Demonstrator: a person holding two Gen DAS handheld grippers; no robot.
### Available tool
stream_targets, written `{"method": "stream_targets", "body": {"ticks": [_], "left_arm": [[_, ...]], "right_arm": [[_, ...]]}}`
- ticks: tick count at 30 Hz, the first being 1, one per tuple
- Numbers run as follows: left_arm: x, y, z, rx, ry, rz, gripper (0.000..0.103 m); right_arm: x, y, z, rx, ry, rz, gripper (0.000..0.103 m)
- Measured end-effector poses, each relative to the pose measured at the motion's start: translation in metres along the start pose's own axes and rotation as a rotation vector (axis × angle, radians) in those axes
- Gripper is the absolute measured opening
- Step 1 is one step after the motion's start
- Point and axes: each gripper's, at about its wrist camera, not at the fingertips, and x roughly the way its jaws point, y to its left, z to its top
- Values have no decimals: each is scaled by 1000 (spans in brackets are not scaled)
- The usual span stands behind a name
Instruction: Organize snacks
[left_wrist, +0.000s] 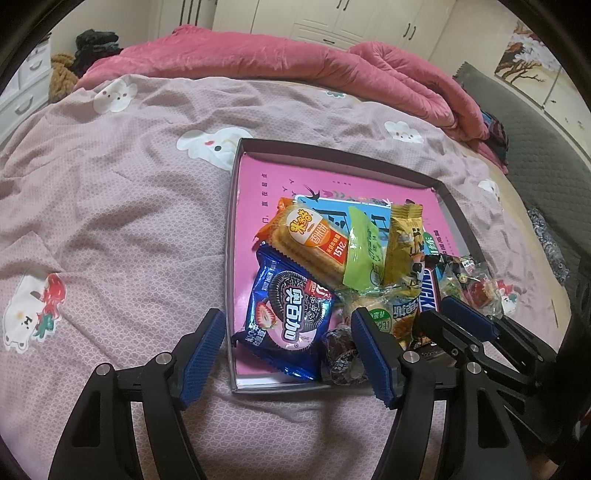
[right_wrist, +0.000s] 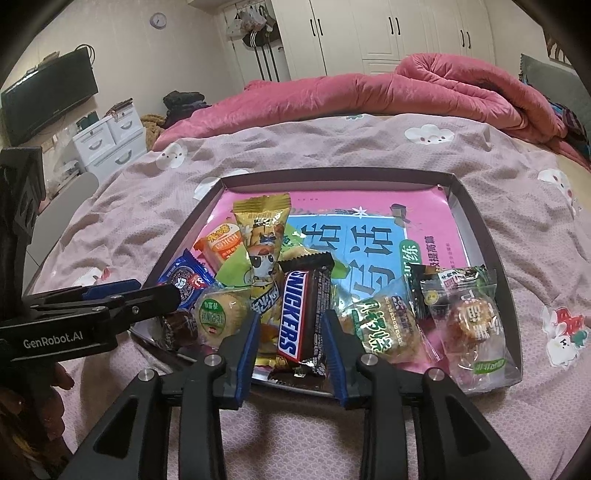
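On the bed, a shallow box (right_wrist: 476, 221) holds a heap of snacks at its near edge. The right gripper (right_wrist: 291, 343) hangs over that edge, its jaws parted to either side of the Snickers bar (right_wrist: 299, 314), the pads apparently just clear of the wrapper. The left gripper (left_wrist: 288, 354) stands wide open at the near left corner, the blue Oreo pack (left_wrist: 288, 314) lying between its jaws, unheld.
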Motion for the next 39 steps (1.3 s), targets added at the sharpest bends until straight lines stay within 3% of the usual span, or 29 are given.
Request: {"method": "stream_targets", "body": {"ticks": [7,10,24,39], "left_arm": [[0,0,0,-2,-1,1,72],[-1,0,0,2,0,3,72],[-6,-9,-2,41,-14,15,72],[-18,-14,-9,38,-24,32,73]], "right_arm": [[-7,1,-1,-10,-17,-17,43],[-9,0,-1,-5,-20,-32,54],[-21,-10,-2,27,-35,-61,56],[-39,-10,-5,46,-60,-89,67]]}}
